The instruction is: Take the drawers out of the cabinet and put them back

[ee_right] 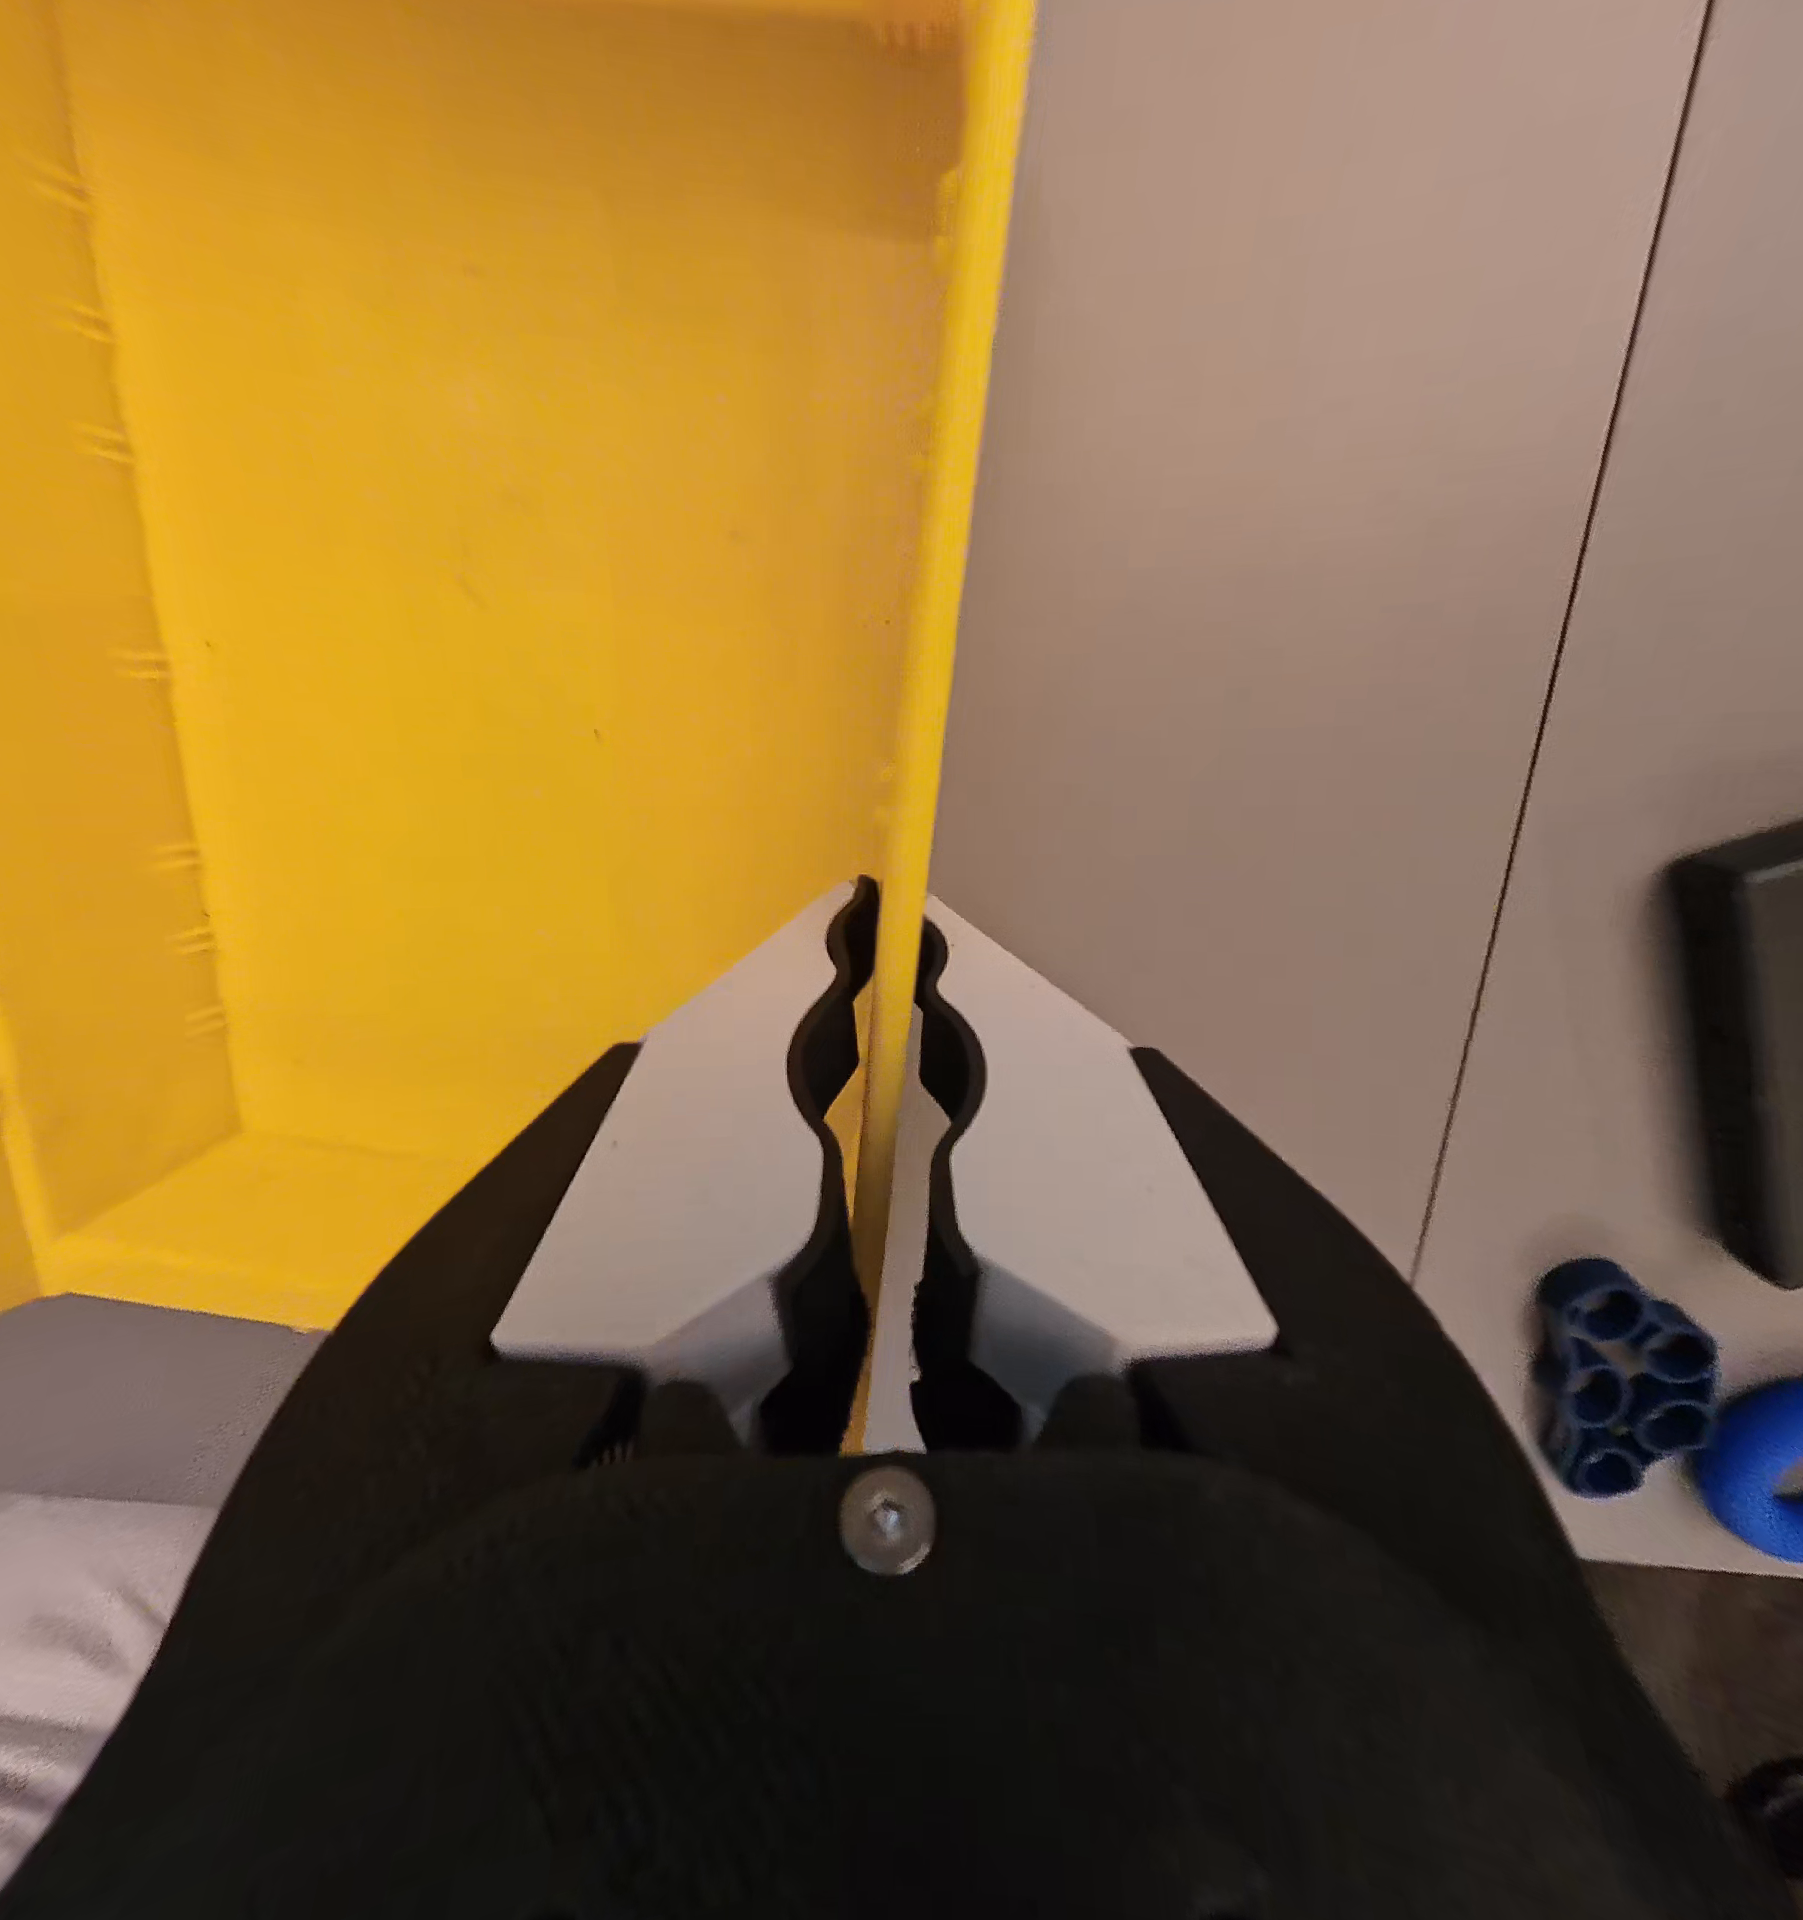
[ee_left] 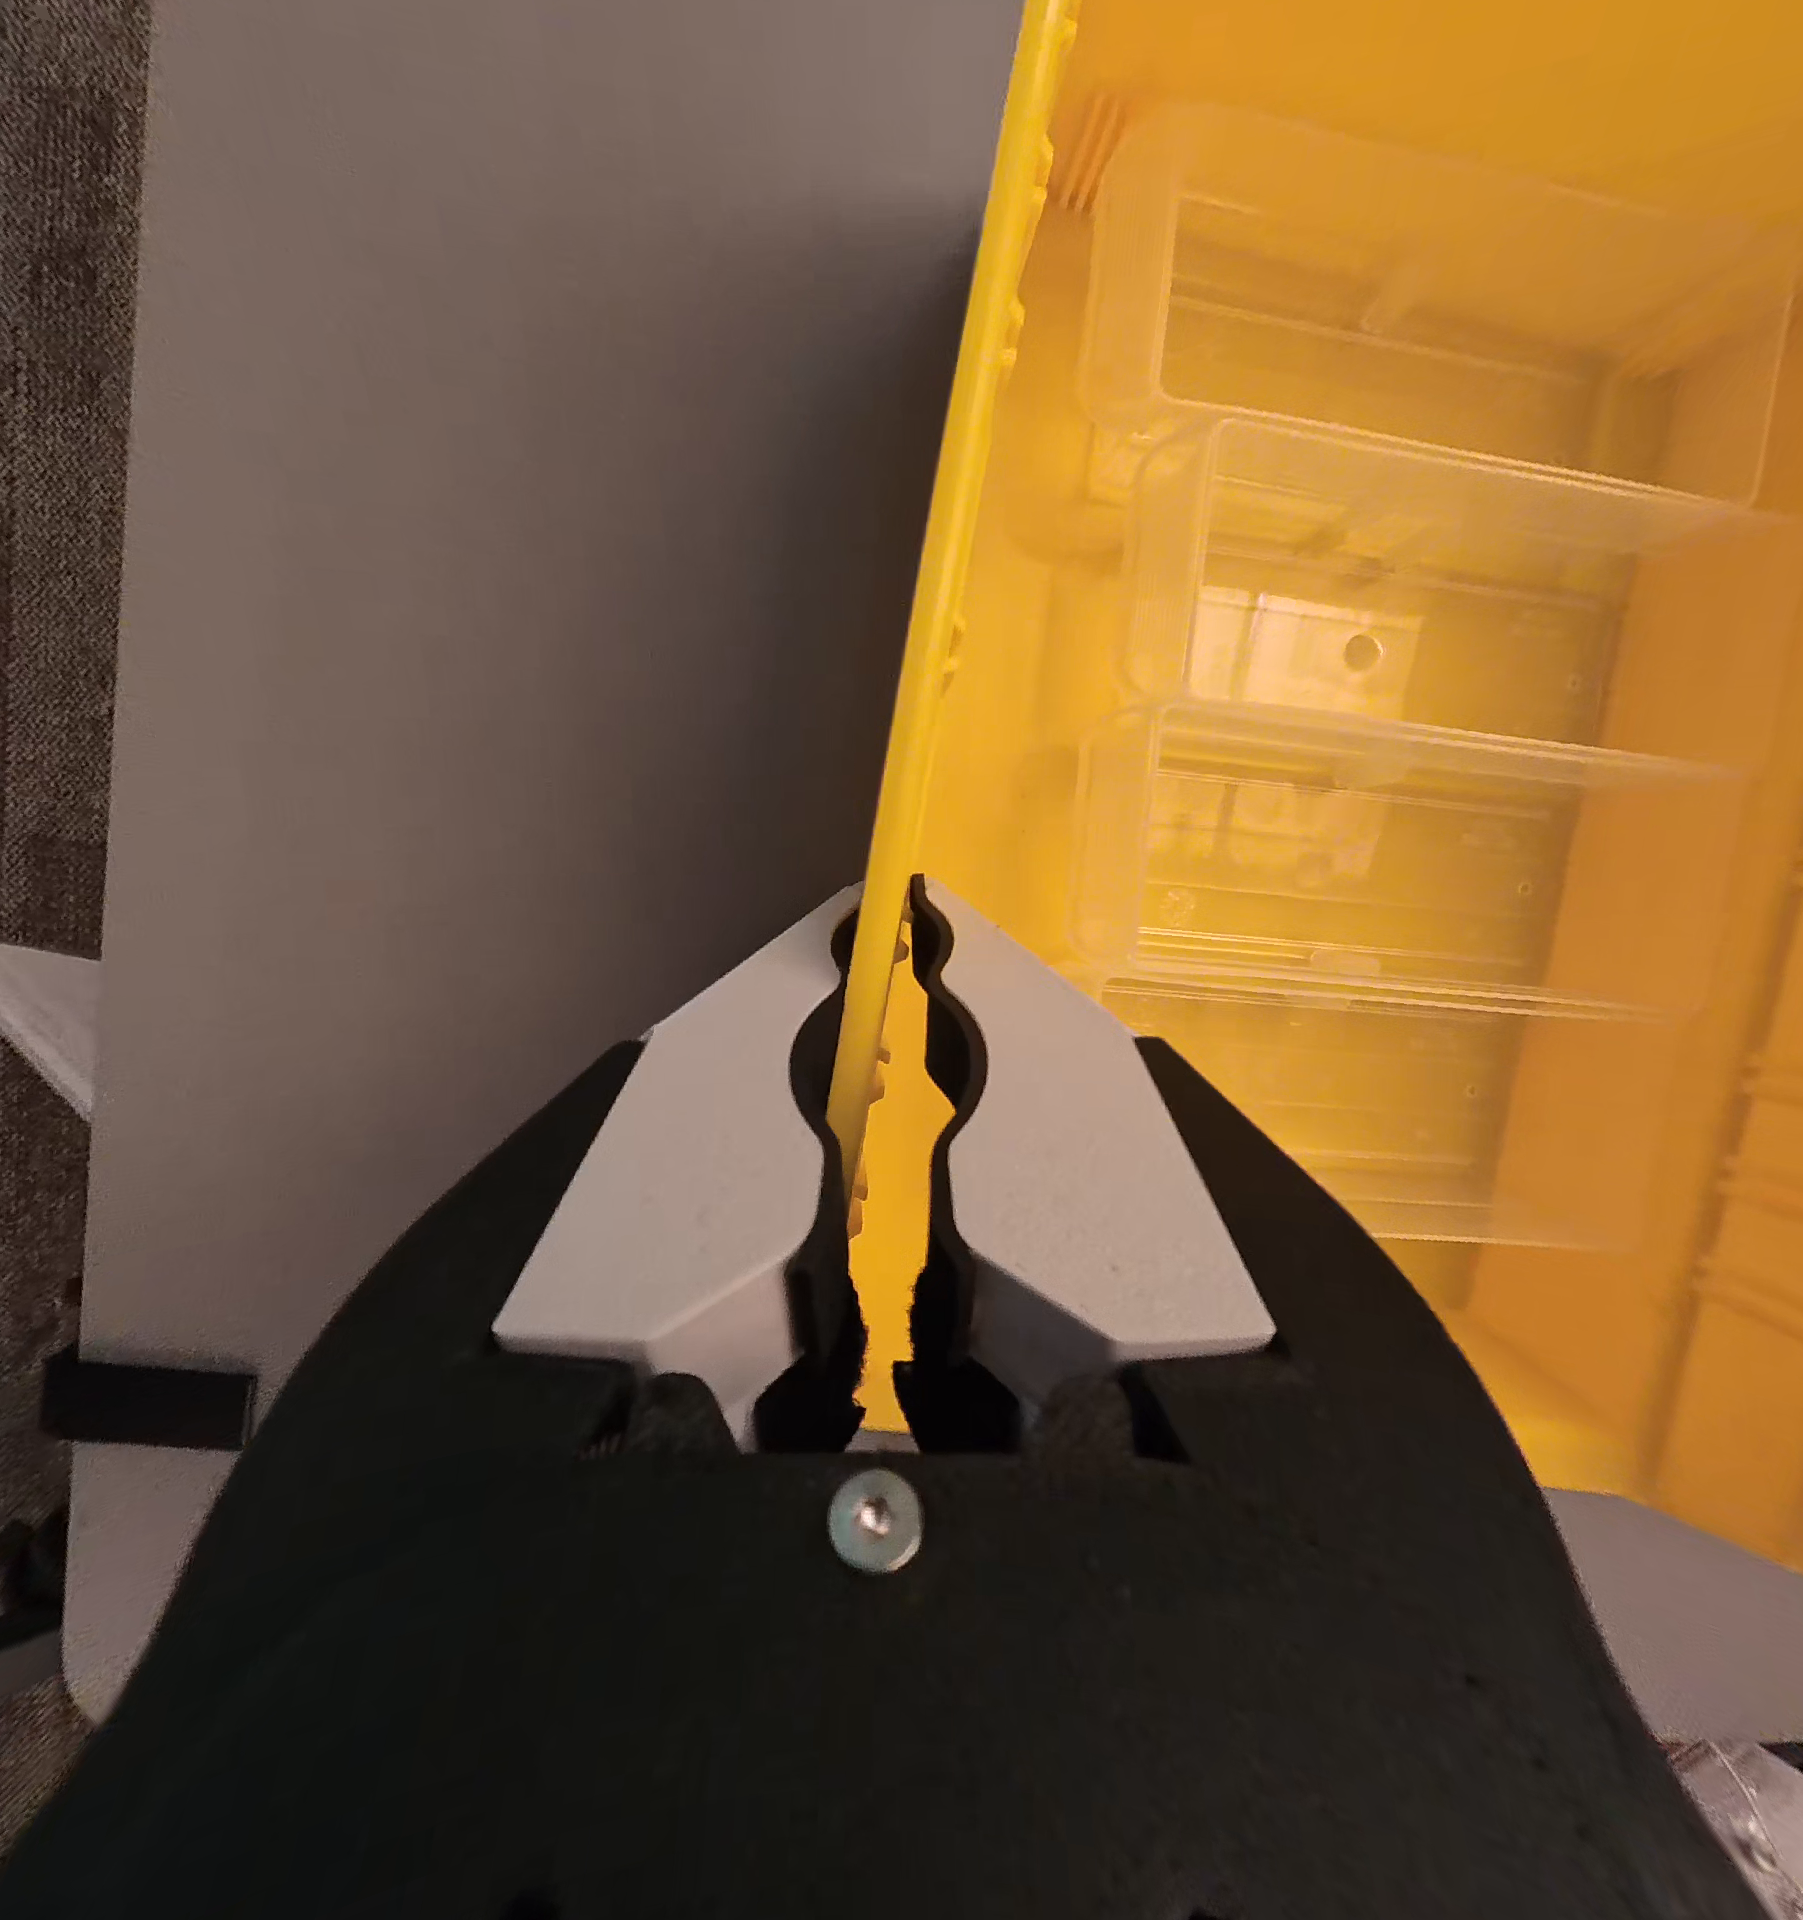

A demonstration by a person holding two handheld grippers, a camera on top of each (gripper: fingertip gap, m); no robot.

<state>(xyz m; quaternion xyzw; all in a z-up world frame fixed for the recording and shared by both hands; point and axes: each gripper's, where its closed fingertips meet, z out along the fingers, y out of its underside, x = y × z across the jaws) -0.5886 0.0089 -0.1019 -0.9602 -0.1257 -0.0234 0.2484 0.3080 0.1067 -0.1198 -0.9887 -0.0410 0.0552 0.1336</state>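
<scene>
Item: yellow drawer (ee_left: pixel 1499 156), plastic, open-topped, held up by both side walls over a white table (ee_left: pixel 461 520). Left gripper (ee_left: pixel 889 904), black body with grey fingers (ee_left: pixel 731 1122), was closed on the drawer's left wall, the thin yellow edge running from between the tips toward 12 o'clock and leaning slightly toward 1 o'clock. In the left wrist view the drawer interior filled the field from 12 to 4 o'clock; a stack of clear plastic boxes (ee_left: pixel 1396 831) showed there, hazy and seemingly seen through the yellow wall, exact location not determinable. A grey fabric surface (ee_left: pixel 24 520) lay along 9 o'clock beyond the table's edge. Right gripper (ee_right: pixel 892 904), same build, was clamped on the drawer's right wall (ee_right: pixel 980 416), which rose straight toward 12 o'clock from its tips. In the right wrist view the bare yellow interior occupied 9 to 12 o'clock. On the white table at 3 o'clock sat a dark grey rectangular box (ee_right: pixel 1780 1039); at 4 o'clock a blue honeycomb-like piece (ee_right: pixel 1614 1382) touched or nearly touched a blue ring (ee_right: pixel 1801 1465). The cabinet was not identifiable in either view.
</scene>
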